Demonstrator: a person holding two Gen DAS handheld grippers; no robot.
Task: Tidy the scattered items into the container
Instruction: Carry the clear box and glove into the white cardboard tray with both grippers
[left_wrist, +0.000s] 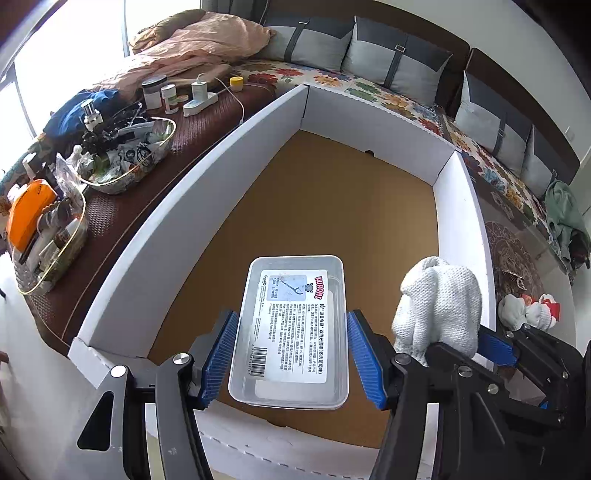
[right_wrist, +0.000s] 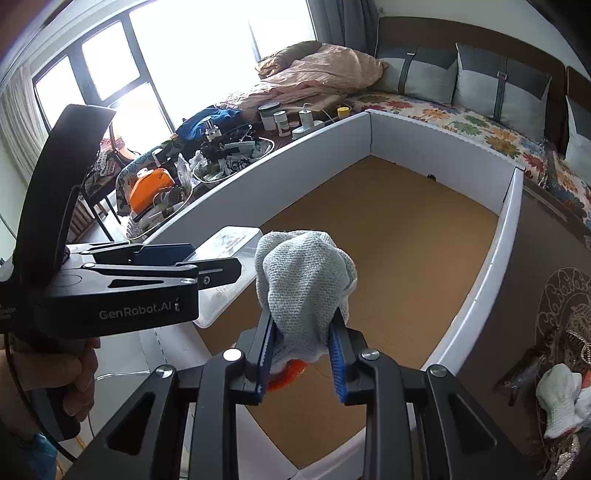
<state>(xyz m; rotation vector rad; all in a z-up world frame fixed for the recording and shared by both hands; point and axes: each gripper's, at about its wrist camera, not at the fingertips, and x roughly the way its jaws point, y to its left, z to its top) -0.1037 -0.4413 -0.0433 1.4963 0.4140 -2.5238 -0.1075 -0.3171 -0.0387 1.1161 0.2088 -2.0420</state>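
Observation:
A large white-walled box (left_wrist: 192, 192) with a brown cardboard floor (left_wrist: 332, 206) fills both views. A clear plastic box (left_wrist: 291, 328) with a printed label lies between the blue pads of my left gripper (left_wrist: 291, 354); the jaws stand open with gaps on both sides. My right gripper (right_wrist: 301, 354) is shut on a white knitted sock (right_wrist: 306, 284) with an orange trim, held over the box floor. The sock (left_wrist: 439, 306) and right gripper also show in the left wrist view. The plastic box (right_wrist: 229, 254) shows partly behind the left gripper (right_wrist: 207, 266).
More white socks (right_wrist: 561, 398) lie on the dark patterned table (right_wrist: 561, 258) right of the box. Glass bowls of clutter (left_wrist: 129, 158), jars and a power strip (left_wrist: 199, 99) stand left of it. A sofa with cushions (left_wrist: 399, 62) runs behind.

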